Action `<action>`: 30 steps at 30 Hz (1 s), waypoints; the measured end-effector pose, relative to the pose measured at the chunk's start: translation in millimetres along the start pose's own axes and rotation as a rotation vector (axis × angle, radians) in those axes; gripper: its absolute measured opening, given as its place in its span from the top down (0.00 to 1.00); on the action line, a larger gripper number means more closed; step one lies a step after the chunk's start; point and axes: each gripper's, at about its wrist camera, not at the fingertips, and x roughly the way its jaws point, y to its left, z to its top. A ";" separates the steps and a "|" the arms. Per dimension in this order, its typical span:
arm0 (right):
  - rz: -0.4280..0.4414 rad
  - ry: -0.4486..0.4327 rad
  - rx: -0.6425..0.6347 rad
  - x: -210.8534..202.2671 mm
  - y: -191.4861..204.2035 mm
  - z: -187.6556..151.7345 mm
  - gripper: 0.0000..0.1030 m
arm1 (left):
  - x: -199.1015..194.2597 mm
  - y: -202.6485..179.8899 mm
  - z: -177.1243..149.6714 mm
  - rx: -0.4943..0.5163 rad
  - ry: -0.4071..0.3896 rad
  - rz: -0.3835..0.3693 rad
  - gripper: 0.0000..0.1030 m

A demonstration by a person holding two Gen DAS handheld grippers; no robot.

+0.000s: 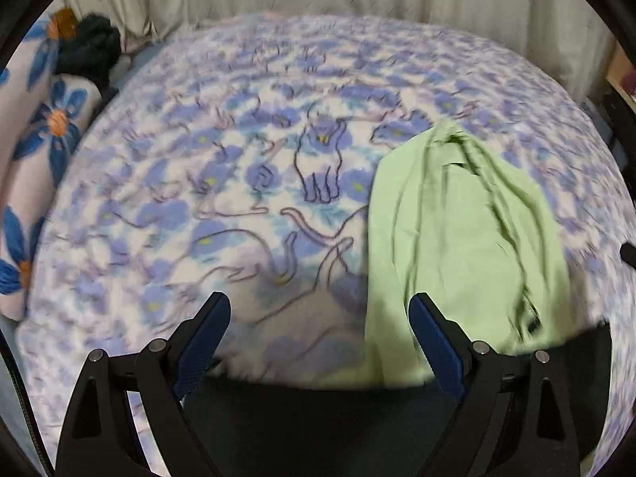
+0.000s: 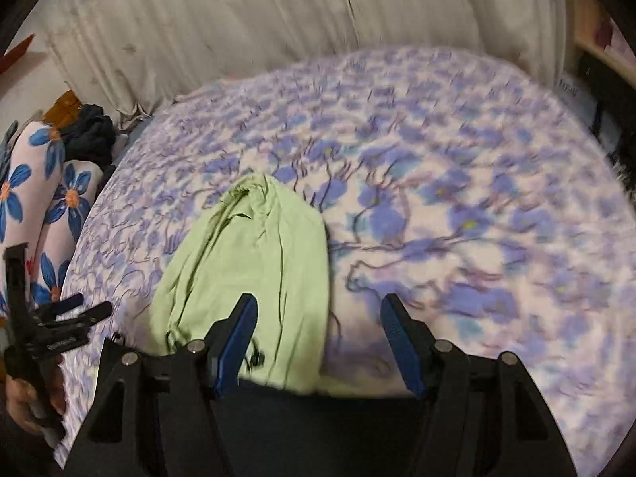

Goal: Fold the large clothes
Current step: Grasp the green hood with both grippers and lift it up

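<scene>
From the left wrist view, the left claw (image 1: 320, 318) stood released, its blue pads wide apart with nothing between them, above the near edge of the bed (image 1: 198, 206). The light green garment (image 1: 449, 238) lay as a long, partly folded strip on the cat-and-flower blanket, from about one o'clock down to five o'clock of the claw, its near end hanging over the bed edge just behind the right-hand pad. To do the step well, I judged, the claw should settle over a clean corner or edge of the strip and pinch every layer together, so the next fold stays square. The view was smeared, so seams and the dark detail near the garment's lower end were hard to read; whether it was a shirt or trousers I could not tell. A flowered pillow (image 1: 47, 139) and a dark bundle (image 1: 93, 45) sat at ten to eleven o'clock.

From the right wrist view, the right claw (image 2: 318, 322) was likewise released and empty. The garment (image 2: 254, 262) lay at eleven o'clock of it, its near end passing behind the left-hand pad. The left claw's body and the hand (image 2: 28, 401) holding it showed at eight o'clock, its tips cut off. The garment's near end was hidden below the bed edge.
</scene>
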 end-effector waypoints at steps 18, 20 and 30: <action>0.049 0.082 -0.034 115.4 22.5 19.2 0.93 | 85.5 -41.7 20.9 0.065 -0.017 -0.081 1.00; 0.078 0.031 -0.056 94.1 26.7 18.1 0.94 | 64.7 -43.5 16.4 0.076 -0.070 -0.075 1.00; 0.255 -0.220 -0.158 -69.6 34.9 -51.2 0.95 | -83.8 -12.0 -55.8 0.086 -0.263 -0.192 1.00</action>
